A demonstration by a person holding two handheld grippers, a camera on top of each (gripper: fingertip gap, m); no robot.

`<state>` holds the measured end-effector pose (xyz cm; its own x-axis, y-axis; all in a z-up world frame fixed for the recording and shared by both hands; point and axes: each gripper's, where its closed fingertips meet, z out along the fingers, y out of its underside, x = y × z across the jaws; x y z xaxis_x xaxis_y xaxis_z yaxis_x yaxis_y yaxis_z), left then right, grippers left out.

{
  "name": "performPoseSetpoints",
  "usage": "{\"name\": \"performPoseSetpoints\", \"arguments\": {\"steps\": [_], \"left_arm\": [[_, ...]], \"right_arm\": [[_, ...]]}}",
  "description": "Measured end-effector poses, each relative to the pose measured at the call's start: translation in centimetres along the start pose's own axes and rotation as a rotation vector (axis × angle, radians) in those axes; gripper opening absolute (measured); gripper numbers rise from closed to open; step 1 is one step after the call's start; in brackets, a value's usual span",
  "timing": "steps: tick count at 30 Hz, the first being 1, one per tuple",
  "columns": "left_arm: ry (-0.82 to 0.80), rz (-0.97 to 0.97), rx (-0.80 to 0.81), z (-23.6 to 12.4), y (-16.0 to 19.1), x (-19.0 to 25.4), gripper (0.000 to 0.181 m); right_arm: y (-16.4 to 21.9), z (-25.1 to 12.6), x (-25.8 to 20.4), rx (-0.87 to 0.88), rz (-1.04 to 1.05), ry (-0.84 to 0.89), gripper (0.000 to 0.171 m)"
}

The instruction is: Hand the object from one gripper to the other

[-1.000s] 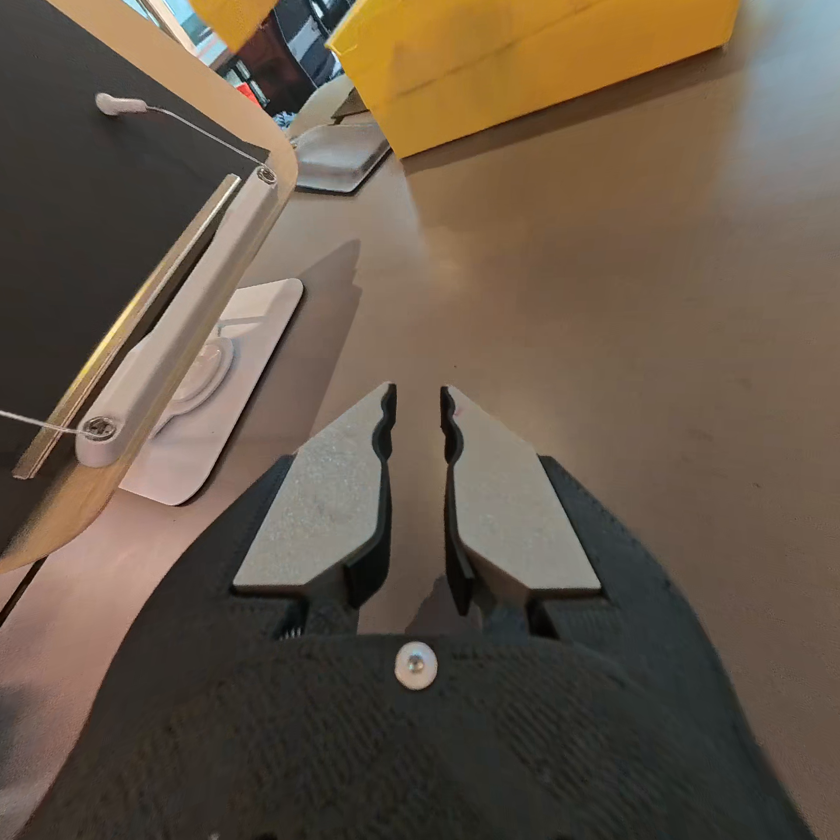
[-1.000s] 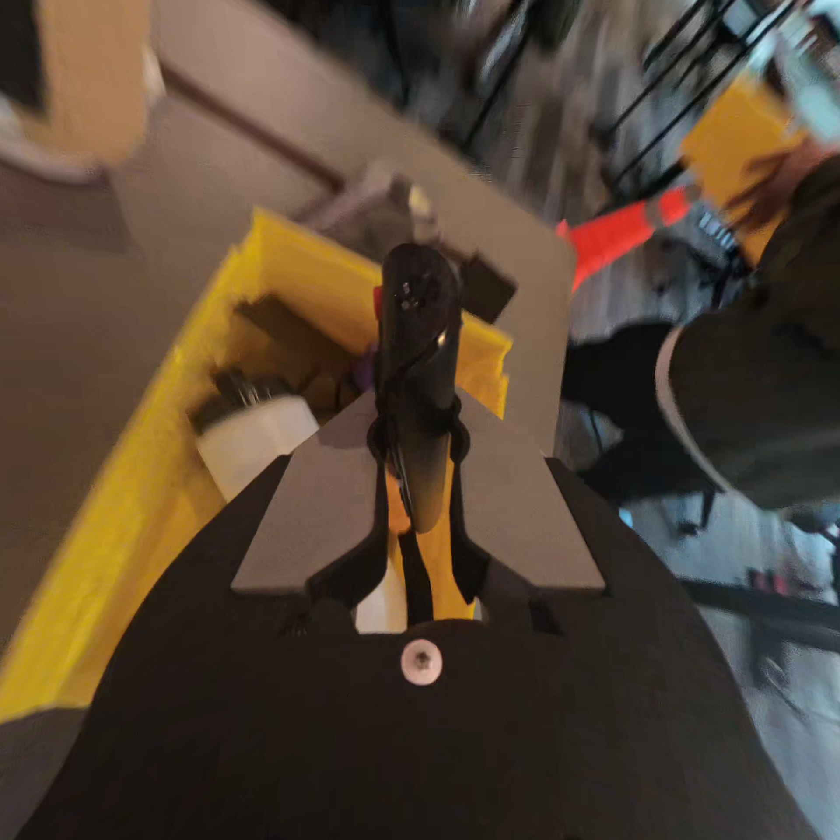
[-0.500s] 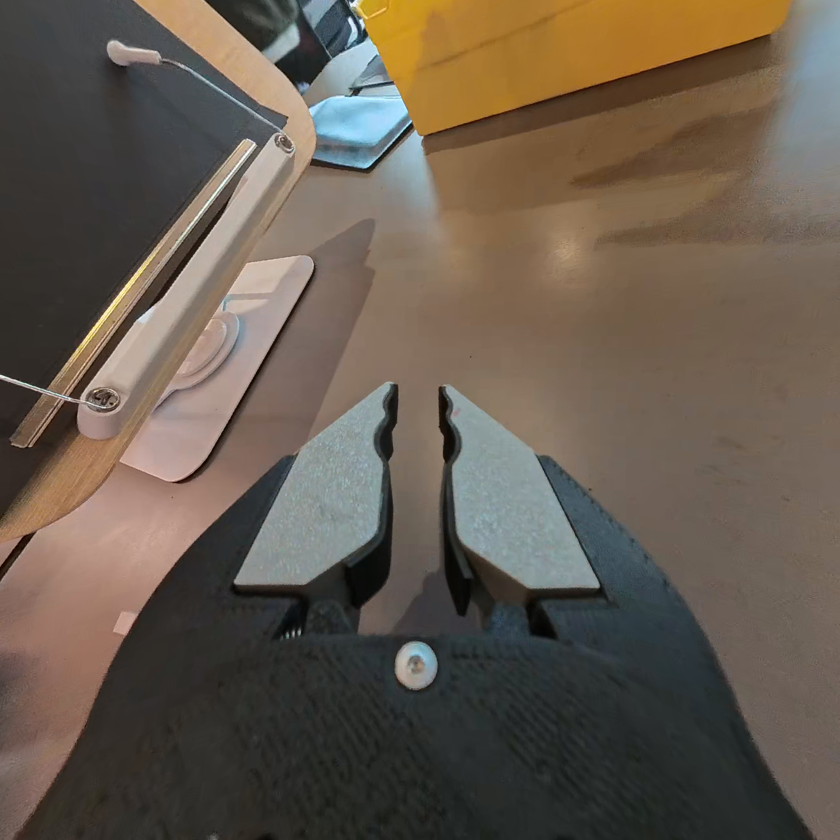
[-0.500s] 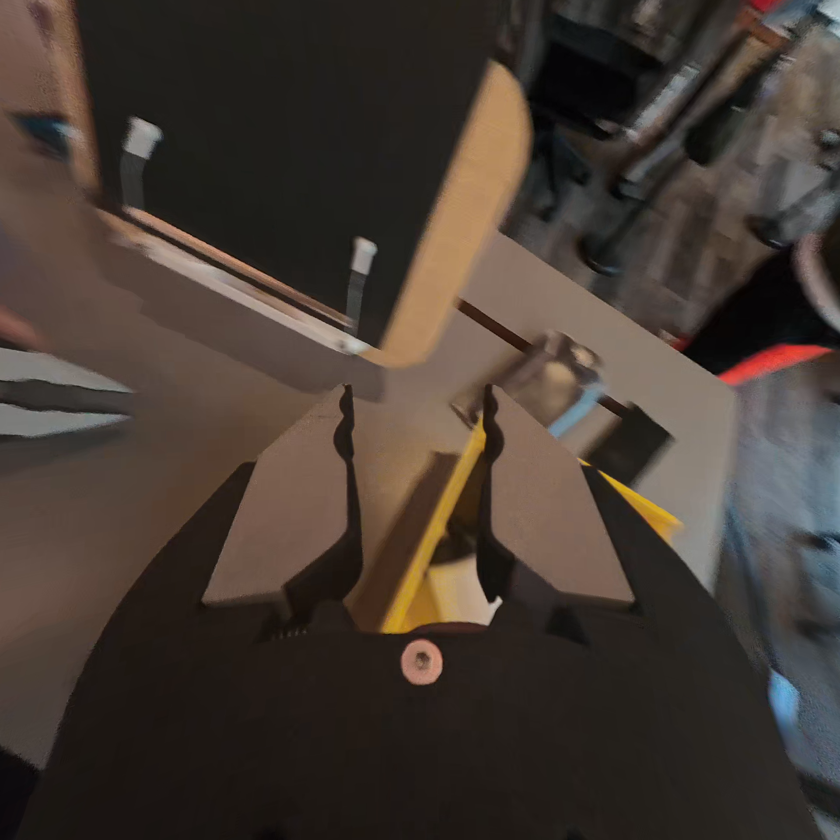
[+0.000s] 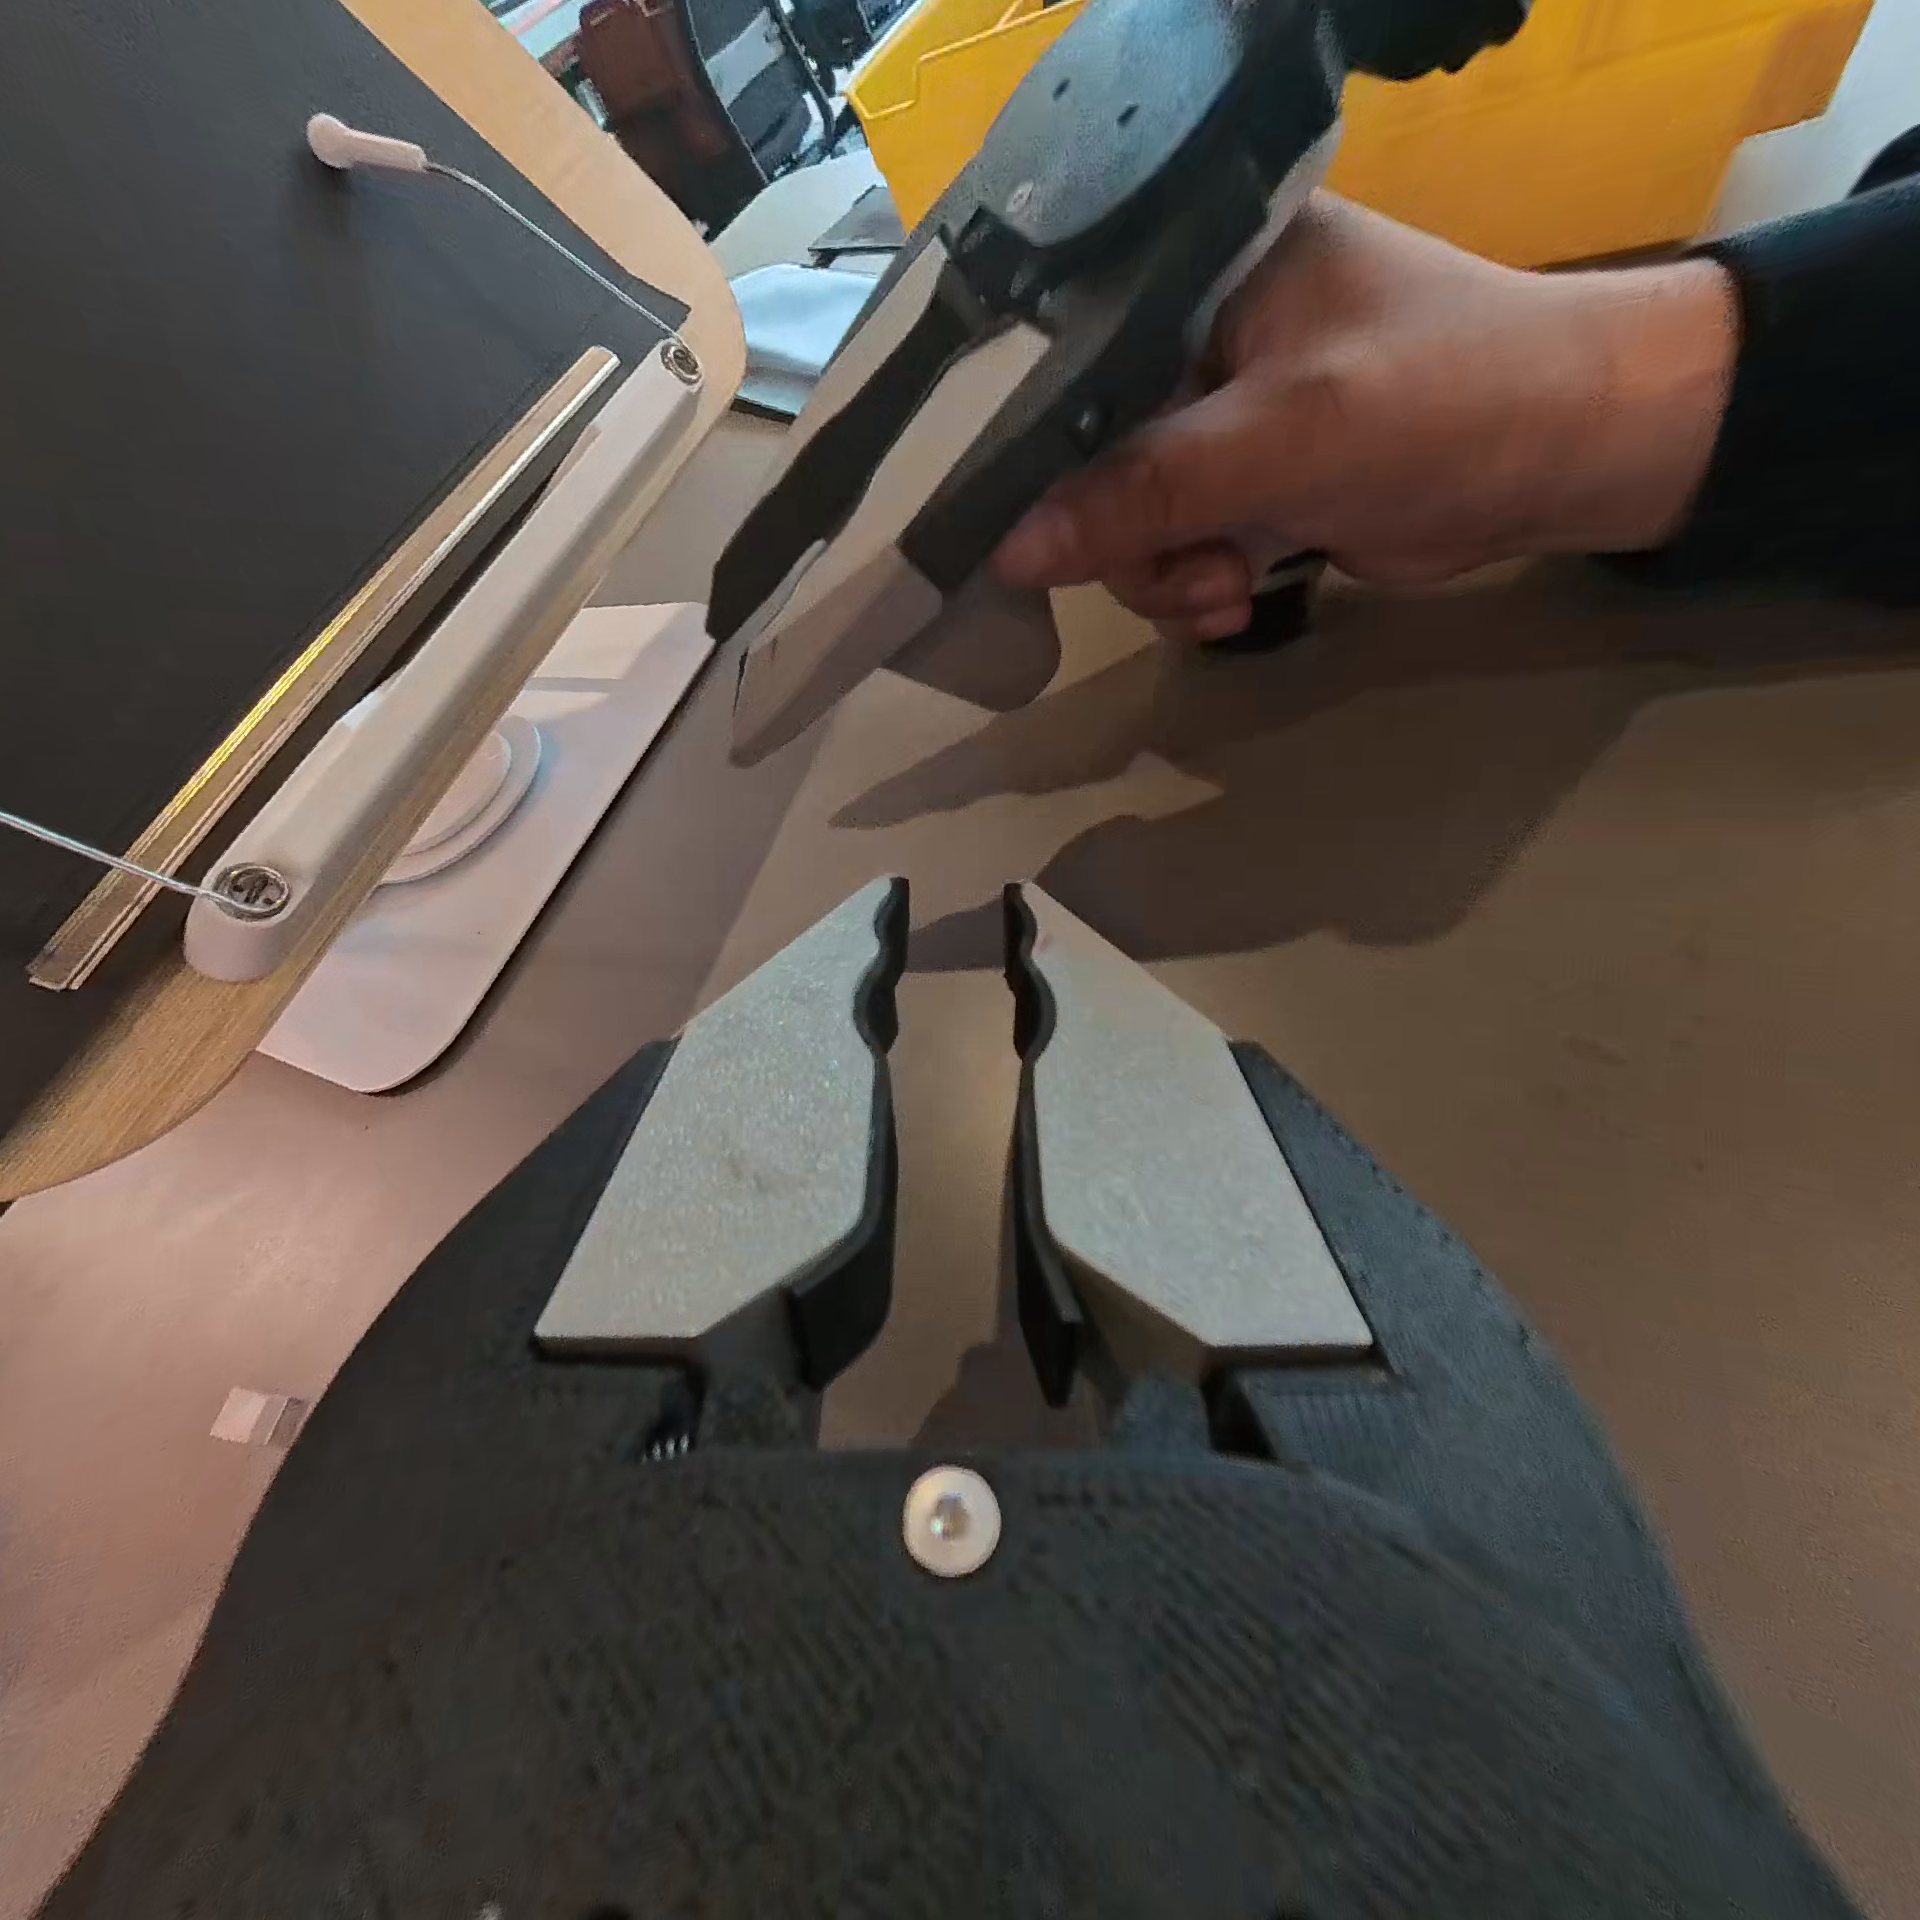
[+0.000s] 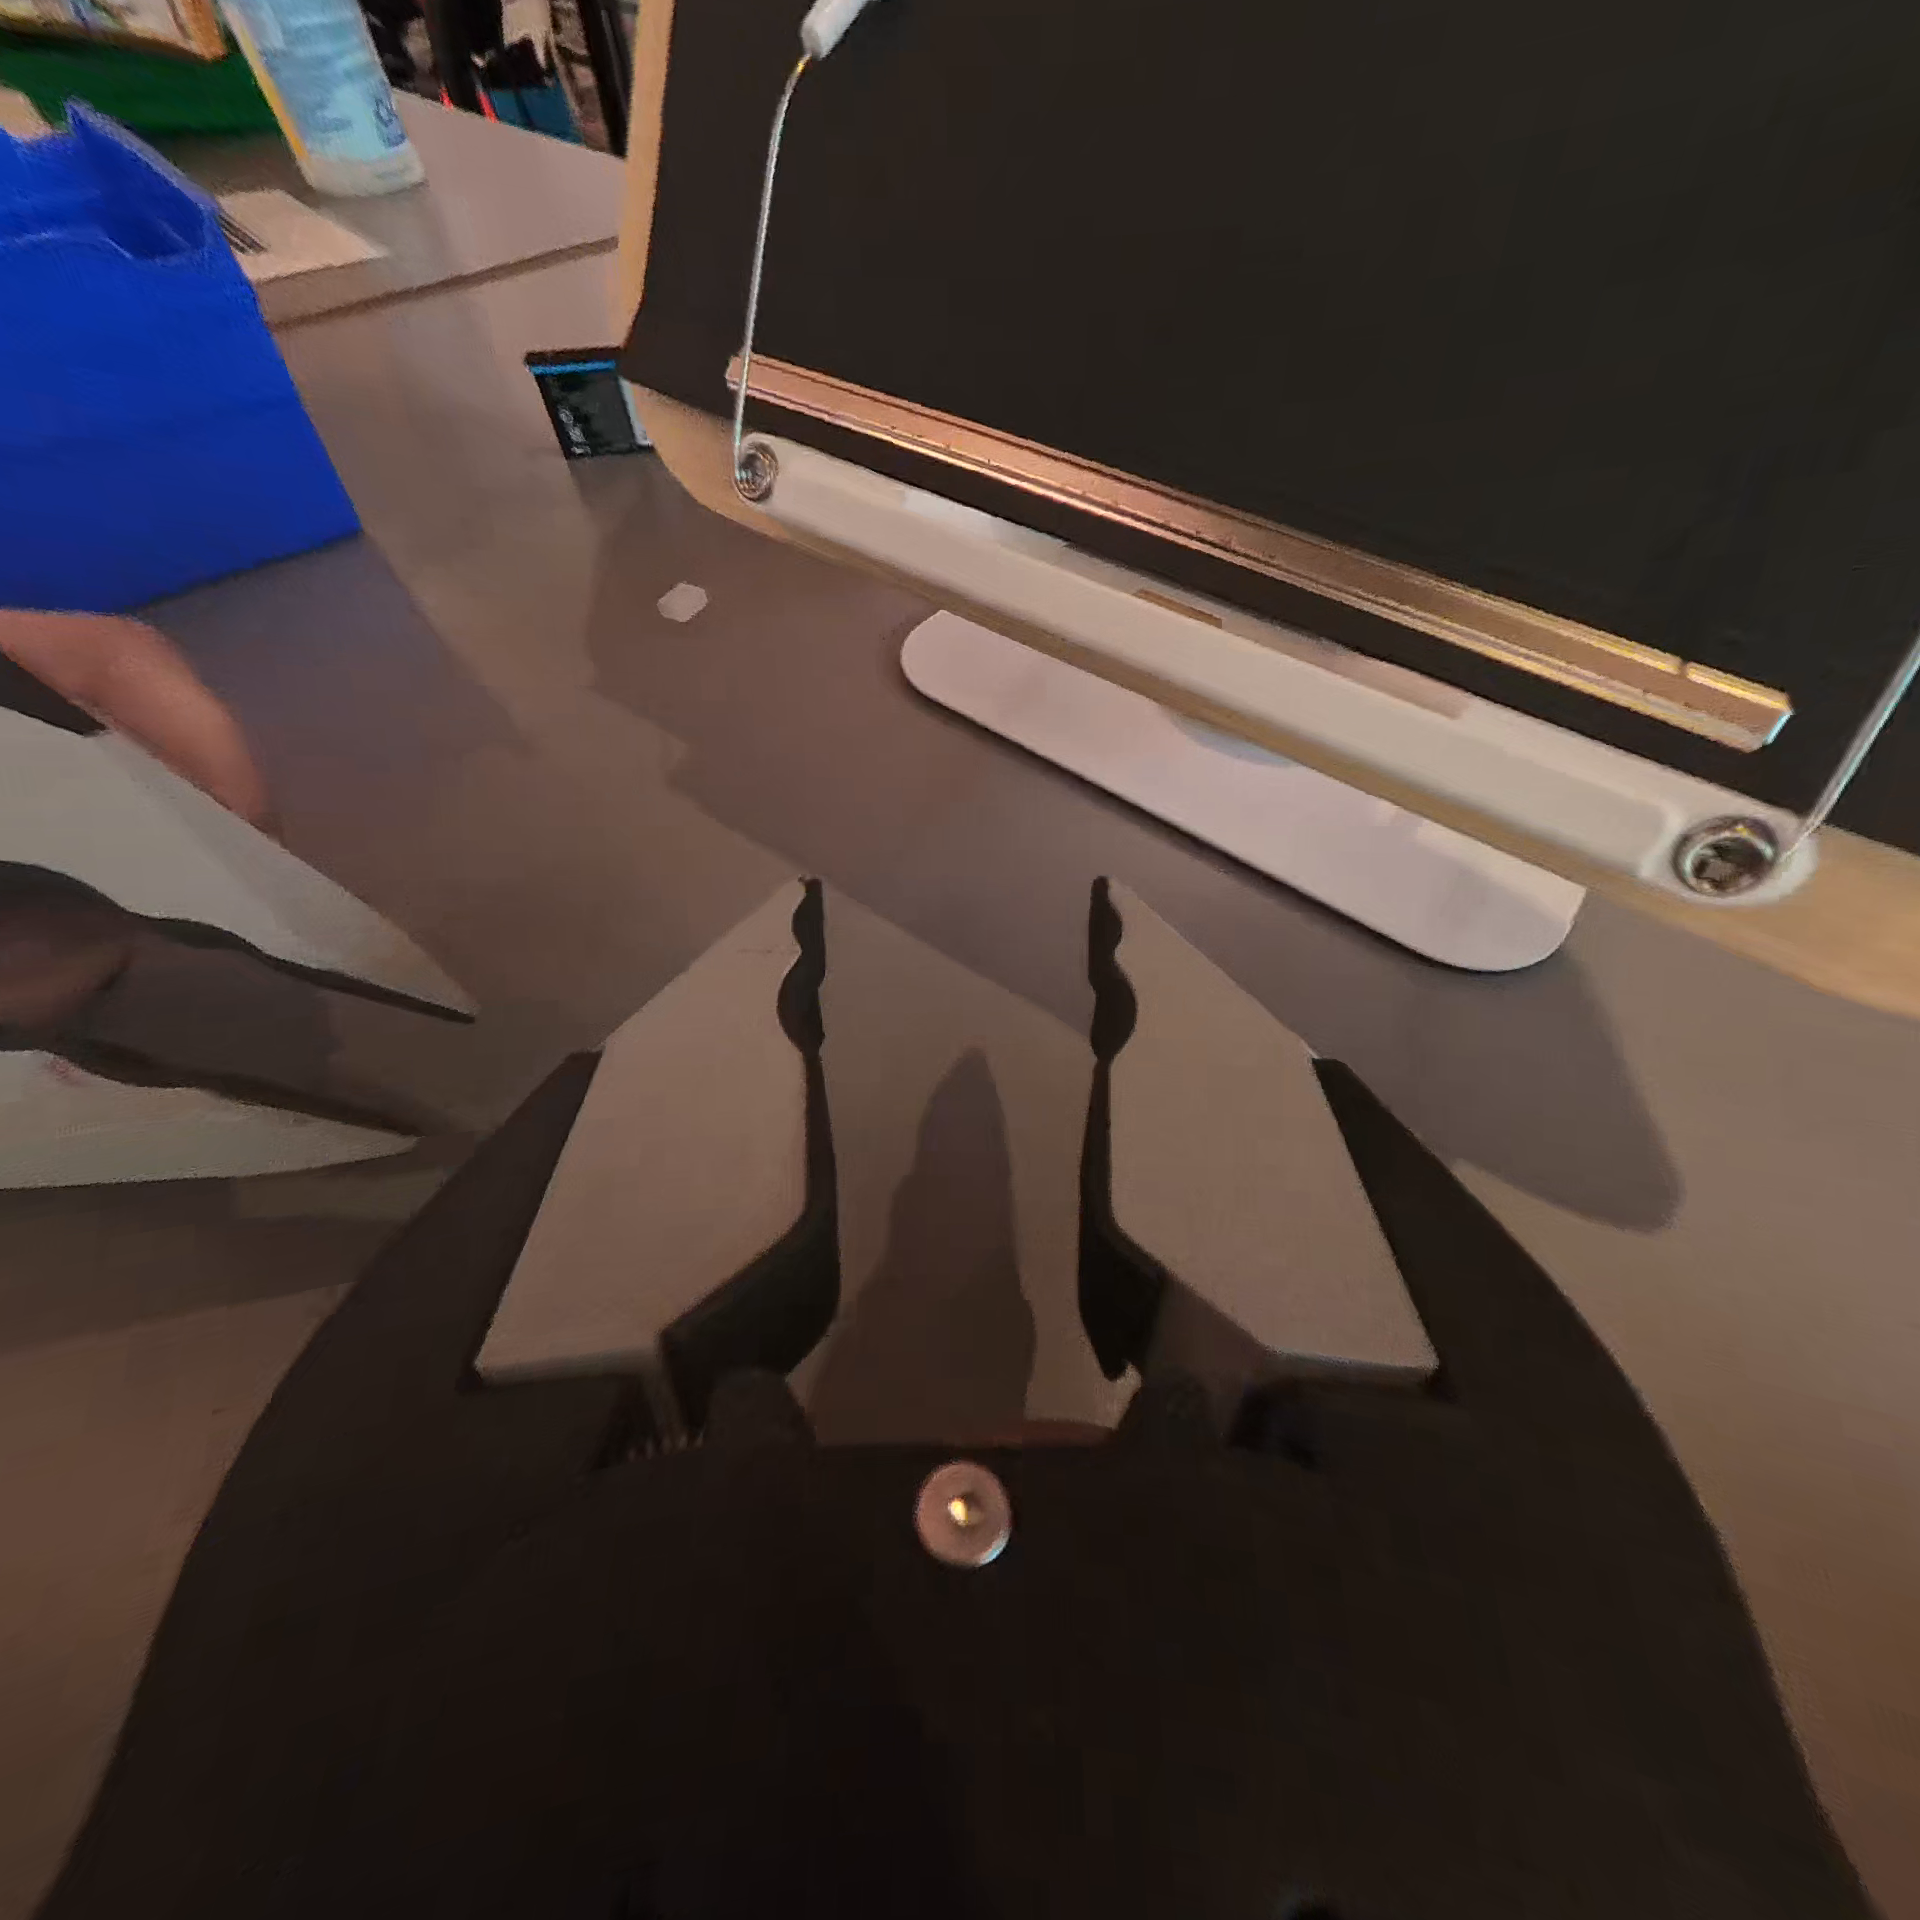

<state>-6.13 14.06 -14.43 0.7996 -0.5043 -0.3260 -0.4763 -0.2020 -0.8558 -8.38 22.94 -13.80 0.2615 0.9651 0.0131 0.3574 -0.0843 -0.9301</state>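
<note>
My left gripper (image 5: 954,914) hovers low over the grey-brown table (image 5: 1558,1039). Its jaws stand a narrow gap apart with nothing between them. My right gripper (image 6: 951,904) is wide open and empty, just above the table in front of the board's stand. The right gripper also shows in the left wrist view (image 5: 743,665), held by a hand (image 5: 1403,416), ahead of and slightly left of the left gripper. The left gripper shows at the left edge of the right wrist view (image 6: 436,1081). No object to hand over shows in either view.
A black board with a wooden rim (image 5: 208,416) leans on a white stand (image 6: 1247,790) to the left. A yellow bin (image 5: 1558,104) stands at the back. A blue bin (image 6: 125,416), a white bottle (image 6: 332,94) and a small black card (image 6: 587,410) sit beyond. Both grippers' tips are roughly 35 cm from the small black card (image 6: 587,410).
The right gripper was shut on a black object over the yellow bin. It let go, opened, and swung left and down in front of the board. The left gripper barely moved.
</note>
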Motion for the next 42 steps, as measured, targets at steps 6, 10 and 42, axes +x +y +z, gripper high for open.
{"name": "performPoseSetpoints", "arguments": {"steps": [6,10,42], "left_arm": [[0.004,-0.009,0.01,-1.0,-0.8,-0.1,0.021],[0.181,-0.228,0.125,-4.3,-3.3,2.8,0.031],[-0.157,0.036,-0.811,-21.5,20.9,-22.0,0.034]], "right_arm": [[0.1,0.2,-0.5,-0.005,0.077,-0.08,0.051],[-0.1,-0.5,-0.7,0.028,0.116,-0.13,0.059],[1.5,0.0,-1.7,-0.087,0.014,-0.056,0.077]]}}
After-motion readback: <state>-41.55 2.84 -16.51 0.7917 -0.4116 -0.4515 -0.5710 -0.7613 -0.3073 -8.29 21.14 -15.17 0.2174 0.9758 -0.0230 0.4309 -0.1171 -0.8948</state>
